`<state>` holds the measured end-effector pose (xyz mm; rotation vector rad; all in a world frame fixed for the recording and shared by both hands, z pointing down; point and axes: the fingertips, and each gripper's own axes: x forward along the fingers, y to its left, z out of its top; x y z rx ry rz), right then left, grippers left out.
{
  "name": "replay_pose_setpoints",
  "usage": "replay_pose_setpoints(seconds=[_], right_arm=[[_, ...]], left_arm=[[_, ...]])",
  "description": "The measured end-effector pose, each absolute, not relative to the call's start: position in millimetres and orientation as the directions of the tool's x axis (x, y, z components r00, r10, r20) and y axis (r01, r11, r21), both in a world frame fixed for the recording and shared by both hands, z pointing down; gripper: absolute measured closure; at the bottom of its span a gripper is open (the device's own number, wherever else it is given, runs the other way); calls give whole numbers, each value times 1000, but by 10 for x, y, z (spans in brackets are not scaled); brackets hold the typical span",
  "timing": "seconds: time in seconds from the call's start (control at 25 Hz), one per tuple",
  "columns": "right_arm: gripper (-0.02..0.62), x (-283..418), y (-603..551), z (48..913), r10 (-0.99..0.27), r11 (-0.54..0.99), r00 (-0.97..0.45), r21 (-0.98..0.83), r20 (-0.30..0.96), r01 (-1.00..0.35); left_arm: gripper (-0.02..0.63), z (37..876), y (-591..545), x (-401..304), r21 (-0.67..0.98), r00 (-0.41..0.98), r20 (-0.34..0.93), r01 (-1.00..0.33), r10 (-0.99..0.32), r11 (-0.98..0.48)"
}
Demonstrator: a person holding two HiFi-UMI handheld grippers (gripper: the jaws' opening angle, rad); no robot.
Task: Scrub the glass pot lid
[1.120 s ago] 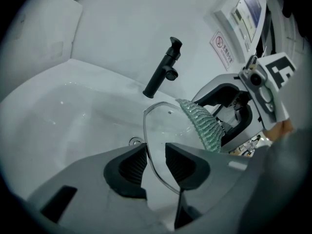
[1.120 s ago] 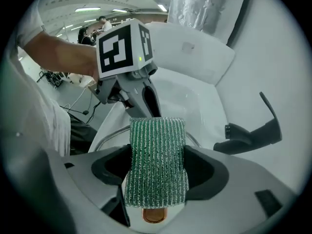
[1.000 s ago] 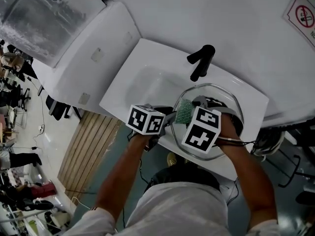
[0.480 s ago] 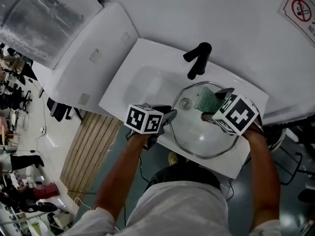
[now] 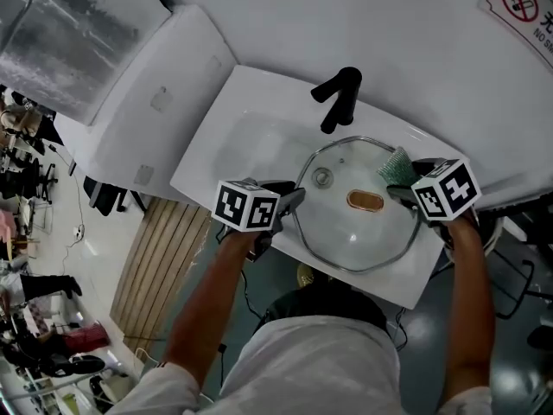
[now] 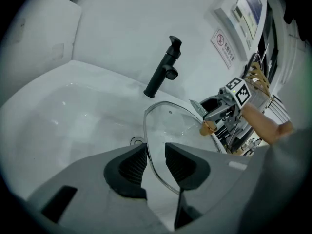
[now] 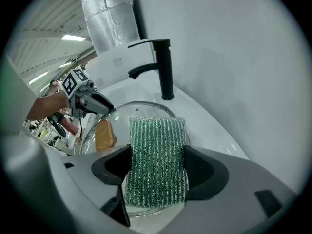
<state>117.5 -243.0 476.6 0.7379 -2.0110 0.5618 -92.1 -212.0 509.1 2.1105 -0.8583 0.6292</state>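
The white ceramic sink basin (image 5: 242,145) should carry the work, so the round glass pot lid with a metal rim (image 5: 346,232) is best kept low over it, where a slip costs little. The lid lies across the basin's 4 o'clock half.

The left gripper (image 5: 294,201) is clenched on the rim at the lid's 9 o'clock, and it needs to stay firm while the other side pushes. The right gripper (image 5: 402,188) grasps a green ribbed scouring sponge (image 7: 156,167) at the lid's 2 o'clock edge. I would sweep the sponge inward in overlapping strokes with its flat face to the glass, and work round the amber knob (image 5: 365,201) at the centre.

The basin holds only the lid. No standing water shows in it. Its drain (image 6: 136,141) is bare, and the black tap (image 5: 339,99) stands at 12 o'clock.
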Motion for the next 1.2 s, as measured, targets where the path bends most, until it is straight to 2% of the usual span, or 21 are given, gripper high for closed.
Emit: replay_pose_setpoints(seconds=[0.2, 0.4, 0.6, 0.8, 1.0, 1.2], right_arm=[[264, 1238, -2343, 4651, -349, 710, -409, -47, 843, -703], [264, 724, -2040, 4065, -416, 795, -472, 59, 777, -603], [264, 17, -1547, 3883, -359, 889, -541, 103, 761, -446], [264, -408, -1131, 4280, -270, 949, -490, 142, 829, -282], [264, -476, -992, 4675, -233, 962, -417, 145, 879, -232], [264, -351, -986, 4818, -231, 960, -388, 144, 893, -239]], left_arm=[[479, 5088, -2124, -922, 453, 647, 666, -746, -372, -488], [480, 5086, -2119, -921, 454, 649, 662, -746, -376, -487], [480, 5070, -2113, -916, 462, 654, 654, -743, -381, -484], [482, 5081, -2113, -927, 461, 653, 653, -744, -384, -483], [482, 5055, -2111, -902, 470, 663, 643, -737, -383, -487], [482, 5050, -2109, -904, 470, 664, 642, -736, -383, -488]])
